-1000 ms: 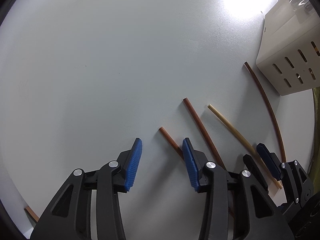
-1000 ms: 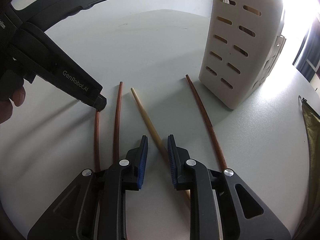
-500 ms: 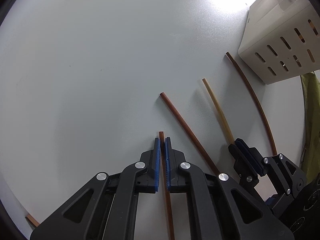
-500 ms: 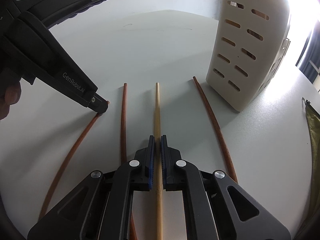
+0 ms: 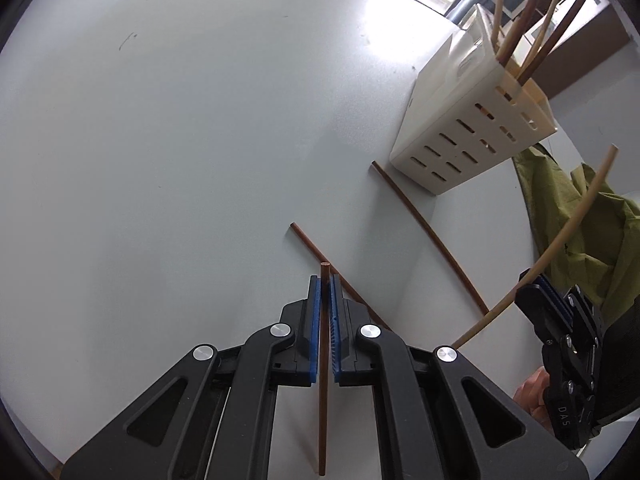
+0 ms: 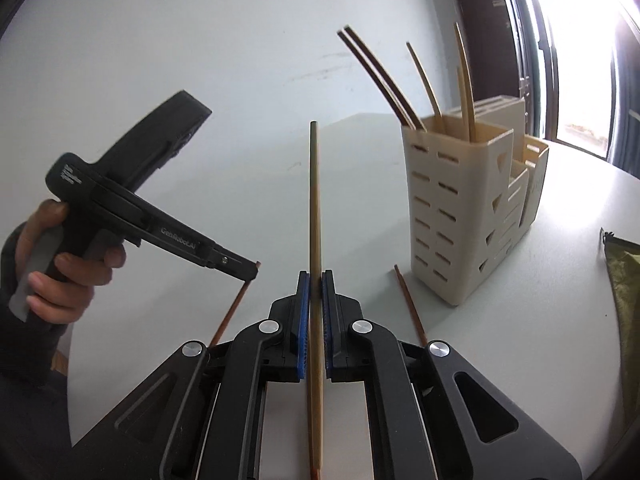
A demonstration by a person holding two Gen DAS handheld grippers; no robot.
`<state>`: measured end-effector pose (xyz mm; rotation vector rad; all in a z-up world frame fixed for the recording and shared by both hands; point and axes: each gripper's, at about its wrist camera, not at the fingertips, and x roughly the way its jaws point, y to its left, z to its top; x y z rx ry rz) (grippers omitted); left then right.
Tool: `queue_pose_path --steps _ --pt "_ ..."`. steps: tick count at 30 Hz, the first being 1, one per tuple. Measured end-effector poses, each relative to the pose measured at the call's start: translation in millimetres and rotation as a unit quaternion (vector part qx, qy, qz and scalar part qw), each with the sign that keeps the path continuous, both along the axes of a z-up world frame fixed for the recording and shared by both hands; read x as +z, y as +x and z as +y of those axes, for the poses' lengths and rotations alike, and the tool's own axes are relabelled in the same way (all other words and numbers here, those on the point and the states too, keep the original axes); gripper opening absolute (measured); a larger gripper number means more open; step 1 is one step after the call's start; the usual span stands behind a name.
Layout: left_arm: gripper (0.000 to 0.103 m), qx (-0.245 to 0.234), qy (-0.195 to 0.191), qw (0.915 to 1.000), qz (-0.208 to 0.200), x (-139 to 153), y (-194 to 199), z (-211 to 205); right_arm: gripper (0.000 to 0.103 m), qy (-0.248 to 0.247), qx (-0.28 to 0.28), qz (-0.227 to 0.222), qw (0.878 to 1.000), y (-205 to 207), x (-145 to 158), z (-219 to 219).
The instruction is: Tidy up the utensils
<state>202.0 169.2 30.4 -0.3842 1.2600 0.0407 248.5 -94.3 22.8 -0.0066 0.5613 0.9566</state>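
Note:
My left gripper point(image 5: 325, 280) is shut on a brown chopstick point(image 5: 322, 380), lifted off the white table point(image 5: 180, 160). It also shows in the right wrist view point(image 6: 252, 274), with the brown chopstick point(image 6: 232, 308) hanging below it. My right gripper point(image 6: 314, 280) is shut on a light bamboo chopstick point(image 6: 314, 200), raised and pointing forward. It shows in the left wrist view point(image 5: 532, 284) holding the bamboo chopstick point(image 5: 568, 232). Two brown chopsticks point(image 5: 428, 232) point(image 5: 312, 246) lie on the table. The cream slotted utensil holder point(image 6: 452, 216) point(image 5: 476, 128) holds several upright chopsticks.
A green cloth point(image 5: 580, 216) lies at the table's right edge, also seen in the right wrist view point(image 6: 624, 280). A window with bright light is behind the holder.
Both grippers have lifted their chopsticks off the table and tilted up. The holder's top and the chopsticks in it have come into view.

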Motion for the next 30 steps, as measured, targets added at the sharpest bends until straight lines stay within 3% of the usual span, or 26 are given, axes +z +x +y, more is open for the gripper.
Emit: queue_pose_path --steps 9,17,24,30 --pt "0.003 -0.022 0.000 0.9963 -0.083 51 -29 -22 0.007 0.065 -0.023 -0.070 0.995 -33 58 -27" --pt "0.002 -0.042 -0.010 0.9911 -0.126 78 -36 -32 0.007 0.100 -0.041 -0.082 0.991 -39 72 -63" --pt "0.000 -0.054 -0.012 0.9883 -0.142 86 -36 -45 0.007 0.114 -0.052 -0.089 0.988 -30 71 -74" --pt "0.000 -0.056 0.008 0.9922 -0.111 65 -21 -52 0.007 0.112 -0.057 -0.089 0.988 -27 69 -76"
